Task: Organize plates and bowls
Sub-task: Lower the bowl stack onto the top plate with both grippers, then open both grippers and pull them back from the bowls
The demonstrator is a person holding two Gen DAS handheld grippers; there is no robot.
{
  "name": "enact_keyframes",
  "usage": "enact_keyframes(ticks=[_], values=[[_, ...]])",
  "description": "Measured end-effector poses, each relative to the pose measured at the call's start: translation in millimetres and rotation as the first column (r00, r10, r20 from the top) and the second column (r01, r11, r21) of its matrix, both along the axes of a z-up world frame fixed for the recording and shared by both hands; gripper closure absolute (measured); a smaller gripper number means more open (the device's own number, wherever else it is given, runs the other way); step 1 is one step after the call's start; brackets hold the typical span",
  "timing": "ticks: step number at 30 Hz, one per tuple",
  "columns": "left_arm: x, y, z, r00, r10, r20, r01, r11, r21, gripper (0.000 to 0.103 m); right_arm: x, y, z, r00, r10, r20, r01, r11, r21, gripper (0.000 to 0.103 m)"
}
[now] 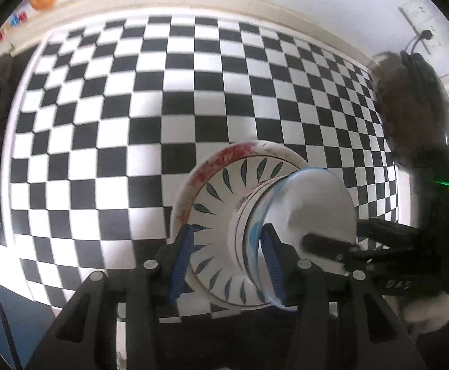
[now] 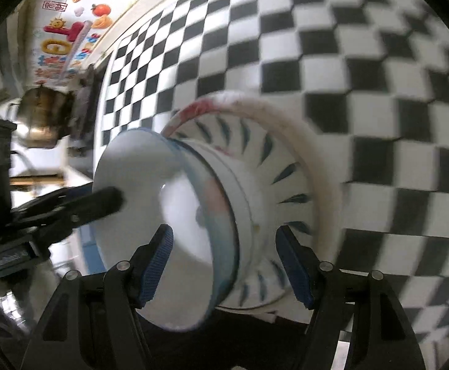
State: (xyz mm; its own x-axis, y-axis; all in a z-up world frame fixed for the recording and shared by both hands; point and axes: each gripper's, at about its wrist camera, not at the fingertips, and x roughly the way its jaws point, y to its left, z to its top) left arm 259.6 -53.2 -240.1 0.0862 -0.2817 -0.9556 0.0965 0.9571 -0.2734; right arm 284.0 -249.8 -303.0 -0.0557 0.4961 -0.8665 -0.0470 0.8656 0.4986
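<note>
My left gripper clamps its blue pads across the near side of a stack of dishes, one pad outside the leaf-patterned plate, the other inside the top bowl. My right gripper grips the opposite side of the stack likewise. The stack, tilted in both views, hangs above the black-and-white checkered tablecloth. A metal kettle sits beyond the table's far edge.
</note>
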Motion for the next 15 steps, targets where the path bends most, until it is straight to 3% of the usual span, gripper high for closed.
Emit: enact_keyframes(ticks=[5, 8, 11, 13, 15], values=[[-17.1, 2.8, 21.6, 0.995, -0.007, 0.098, 0.0, 0.997, 0.071, 0.058, -21.9, -6.5, 50.2, 0.986, -0.079, 0.145, 0.097, 0.987, -0.125, 0.029], [-27.1, 6.4, 35.5, 0.991, 0.01, 0.134, -0.02, 0.997, 0.076, 0.045, -38.9, -8.4, 77.8, 0.971, -0.117, 0.211, 0.156, 0.972, -0.178, 0.018], [-37.3, 5.9, 52.9, 0.982, 0.028, 0.187, -0.045, 0.995, 0.084, 0.031, -56.3, -6.7, 104.4, 0.952, -0.142, 0.271, 0.208, 0.951, -0.23, 0.014], [-45.5, 6.4, 68.2, 0.969, 0.04, 0.245, -0.066, 0.993, 0.096, 0.016, -68.9, -2.0, 125.2, 0.937, -0.129, 0.326, 0.225, 0.934, -0.277, 0.013], [-53.3, 7.5, 81.3, 0.956, 0.051, 0.289, -0.085, 0.991, 0.107, 0.015, -78.4, 2.9, 141.4, 0.921, -0.108, 0.375, 0.236, 0.919, -0.316, 0.012]])
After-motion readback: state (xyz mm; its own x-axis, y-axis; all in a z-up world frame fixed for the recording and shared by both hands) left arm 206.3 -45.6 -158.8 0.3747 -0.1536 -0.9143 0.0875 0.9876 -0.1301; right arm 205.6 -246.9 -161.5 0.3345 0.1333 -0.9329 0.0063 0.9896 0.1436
